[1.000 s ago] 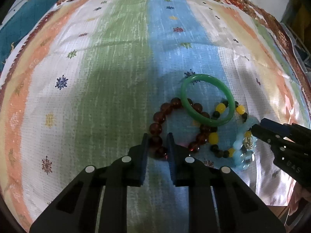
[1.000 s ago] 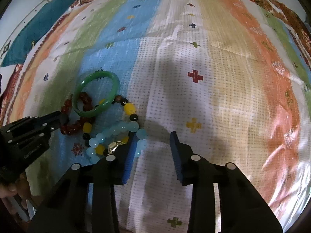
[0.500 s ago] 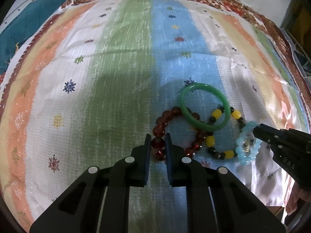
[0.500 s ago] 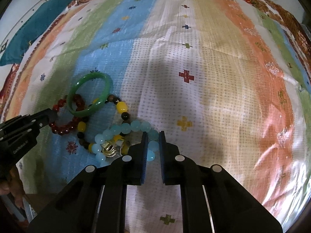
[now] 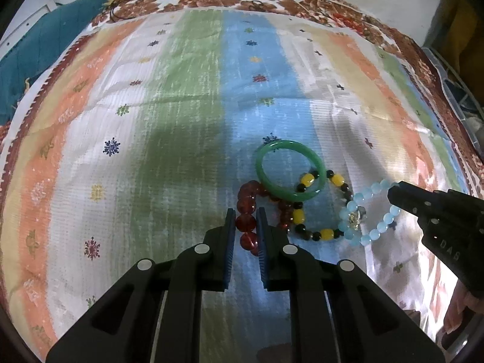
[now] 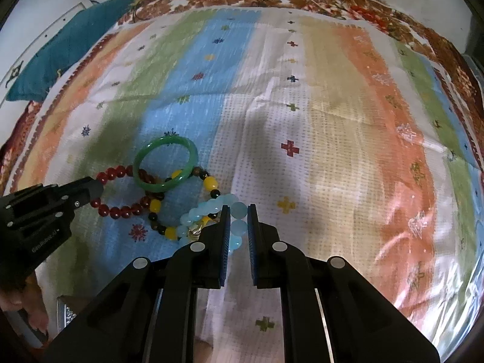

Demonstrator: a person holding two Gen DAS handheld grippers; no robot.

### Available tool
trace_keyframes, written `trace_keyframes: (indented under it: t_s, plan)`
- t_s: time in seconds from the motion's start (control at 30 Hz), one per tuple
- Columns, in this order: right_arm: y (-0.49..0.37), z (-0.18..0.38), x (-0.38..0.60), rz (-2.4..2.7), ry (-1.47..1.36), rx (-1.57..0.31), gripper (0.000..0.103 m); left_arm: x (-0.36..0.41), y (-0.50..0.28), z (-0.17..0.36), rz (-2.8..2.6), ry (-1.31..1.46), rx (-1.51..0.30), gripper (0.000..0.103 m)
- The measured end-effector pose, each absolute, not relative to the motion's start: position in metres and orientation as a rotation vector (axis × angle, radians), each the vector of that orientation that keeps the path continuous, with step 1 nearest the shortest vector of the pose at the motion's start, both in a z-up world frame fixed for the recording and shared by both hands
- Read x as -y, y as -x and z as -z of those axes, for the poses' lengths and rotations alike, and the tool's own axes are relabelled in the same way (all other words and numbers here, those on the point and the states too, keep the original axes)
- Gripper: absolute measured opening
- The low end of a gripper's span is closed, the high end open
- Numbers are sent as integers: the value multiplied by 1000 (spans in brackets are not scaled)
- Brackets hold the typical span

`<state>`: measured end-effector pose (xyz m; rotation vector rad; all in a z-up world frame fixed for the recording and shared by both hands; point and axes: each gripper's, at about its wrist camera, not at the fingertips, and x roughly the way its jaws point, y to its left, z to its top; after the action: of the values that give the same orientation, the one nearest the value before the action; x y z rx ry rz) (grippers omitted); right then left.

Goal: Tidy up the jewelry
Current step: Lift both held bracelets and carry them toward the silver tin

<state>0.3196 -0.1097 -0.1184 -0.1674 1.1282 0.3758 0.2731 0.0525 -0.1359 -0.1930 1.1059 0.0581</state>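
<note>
Left wrist view is showing the left tool (image 5: 245, 223) pinching the glossy dark-red bead bracelet (image 5: 245, 222). Beside it, the green bangle (image 5: 290, 174) is overlapping the yellow-and-black bracelet (image 5: 326, 233) on the striped cloth (image 5: 181, 121). The right tool (image 6: 239, 220) is gripping the pale-blue bead bracelet (image 6: 239, 228).

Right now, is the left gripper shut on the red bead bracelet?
Yes, shut: the left gripper fingers pinch a bead of the red bead bracelet.

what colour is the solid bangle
Green; the bangle shows best in the left wrist view.
</note>
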Motion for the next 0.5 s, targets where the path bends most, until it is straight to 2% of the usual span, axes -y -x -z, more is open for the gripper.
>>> trace_keyframes:
  t_s: [0.5]
  plan:
    - [-294, 83, 108, -363, 205, -1048, 12, -31, -258, 107, -29, 141, -1054, 13]
